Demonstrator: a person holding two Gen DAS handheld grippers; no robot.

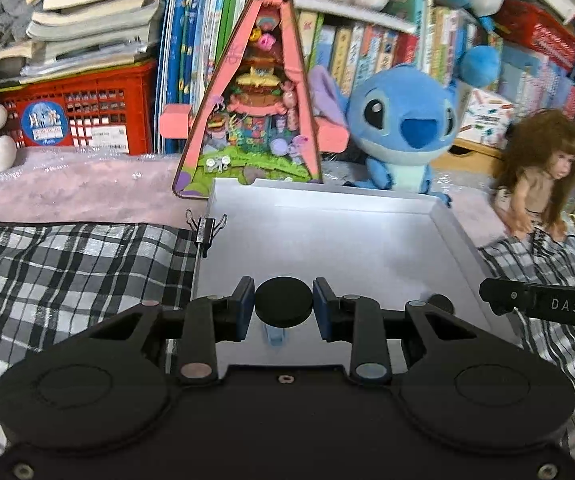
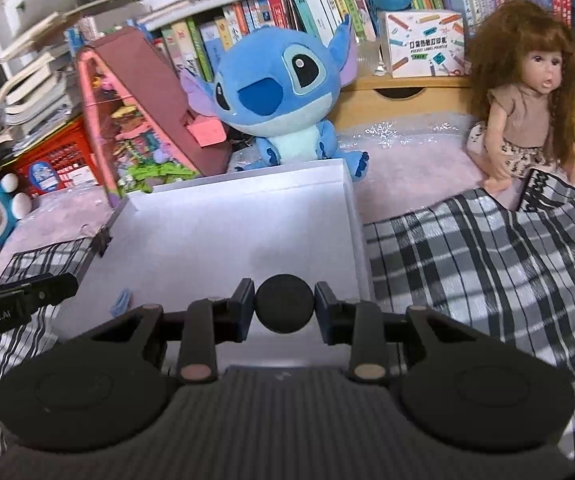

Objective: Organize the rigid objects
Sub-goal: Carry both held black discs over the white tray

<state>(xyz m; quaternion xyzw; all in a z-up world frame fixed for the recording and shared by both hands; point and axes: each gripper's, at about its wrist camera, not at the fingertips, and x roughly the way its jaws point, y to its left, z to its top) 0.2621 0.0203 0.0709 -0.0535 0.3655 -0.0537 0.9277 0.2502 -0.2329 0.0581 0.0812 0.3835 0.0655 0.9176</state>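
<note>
Gripper-held black disc (image 1: 284, 301): matt, smooth finish. White tray (image 1: 443, 216): smooth card or plastic, cannot tell which; slight sheen. Checked cloth (image 1: 67, 268): woven fabric, matt. Blue plush toy (image 1: 401, 124): soft pile. Red crate (image 1: 87, 120): moulded plastic. Pink blanket (image 2: 407, 168): fuzzy.

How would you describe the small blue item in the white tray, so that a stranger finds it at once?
Look at the white tray on the checked cloth, in front of the blue plush toy. Near the tray's front left corner lies the small blue item. It is the only loose thing seen in the tray, pale blue on white.
</note>
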